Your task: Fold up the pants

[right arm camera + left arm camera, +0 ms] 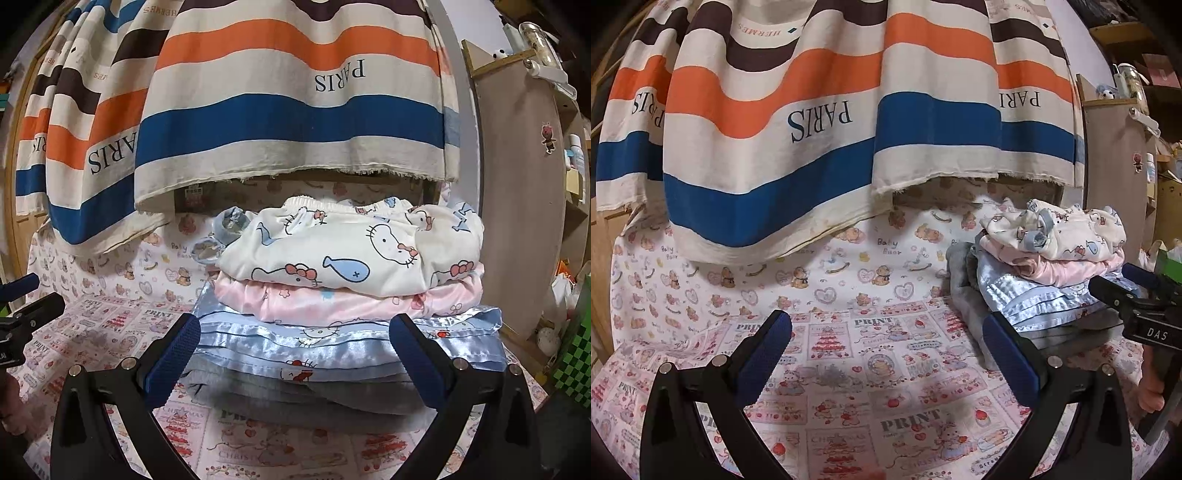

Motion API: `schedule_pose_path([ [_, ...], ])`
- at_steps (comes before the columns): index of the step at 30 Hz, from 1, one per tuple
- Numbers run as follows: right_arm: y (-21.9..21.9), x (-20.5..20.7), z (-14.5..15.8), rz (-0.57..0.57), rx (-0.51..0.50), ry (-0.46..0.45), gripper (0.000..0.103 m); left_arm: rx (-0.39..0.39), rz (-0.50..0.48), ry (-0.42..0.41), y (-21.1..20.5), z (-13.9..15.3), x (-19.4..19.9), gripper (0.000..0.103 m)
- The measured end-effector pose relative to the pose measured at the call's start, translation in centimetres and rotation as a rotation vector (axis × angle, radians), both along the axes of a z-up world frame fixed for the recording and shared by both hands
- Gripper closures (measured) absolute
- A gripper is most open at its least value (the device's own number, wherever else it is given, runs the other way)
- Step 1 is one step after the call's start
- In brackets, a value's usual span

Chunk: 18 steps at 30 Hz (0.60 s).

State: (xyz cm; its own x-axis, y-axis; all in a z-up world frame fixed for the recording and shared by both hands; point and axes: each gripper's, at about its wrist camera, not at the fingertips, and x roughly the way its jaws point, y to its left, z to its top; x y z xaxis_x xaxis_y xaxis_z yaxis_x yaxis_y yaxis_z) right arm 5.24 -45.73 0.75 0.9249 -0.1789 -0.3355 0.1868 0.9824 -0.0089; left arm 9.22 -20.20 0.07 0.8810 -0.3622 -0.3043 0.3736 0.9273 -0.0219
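L gripper (886, 354) has its blue-padded fingers (764, 354) spread wide apart w/ nothing between them, hovering over bare printed bedsheet (849, 362) (pink/white, "PRINT" panels, bears further back). R gripper (293, 354) also spread wide, fingers (417, 354) apart and empty, aimed straight at the stack of folded pants (347, 306) just ahead; can't tell if the pads touch the fabric or sit just short of it. Stack sits on the sheet, to the right of the L gripper in the left wrist view (1052, 266). Top to bottom: white cat-and-fish print pants (351, 251) w/ elastic waistband at the back, pink satin pair (332, 302) under it, light blue satin pair (332, 347) under that, grey garment (295, 398) at the base, spilling out a bit toward the front and left. A small grey-blue bit of fabric (229, 225) lies at the stack's back-left edge. Striped curtain (812, 122) (brown/orange/blue on cream, "PARIS" upside down) hangs behind, its hem just above the sheet. Wooden shelf unit (524, 184) stands right of the stack w/ a small sticker on its side. From the left wrist view, the R gripper's body (1137, 310) shows at the right edge near the stack, part of a hand (1152, 387) below it.
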Motion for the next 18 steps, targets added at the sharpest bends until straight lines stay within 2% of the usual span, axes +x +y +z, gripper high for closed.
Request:
schedule_pose_path([
  [18, 0.04, 0.01, 0.03, -0.005, -0.001, -0.001, 0.001, 0.005, 0.001, -0.001, -0.05, -0.14, 0.07, 0.0],
])
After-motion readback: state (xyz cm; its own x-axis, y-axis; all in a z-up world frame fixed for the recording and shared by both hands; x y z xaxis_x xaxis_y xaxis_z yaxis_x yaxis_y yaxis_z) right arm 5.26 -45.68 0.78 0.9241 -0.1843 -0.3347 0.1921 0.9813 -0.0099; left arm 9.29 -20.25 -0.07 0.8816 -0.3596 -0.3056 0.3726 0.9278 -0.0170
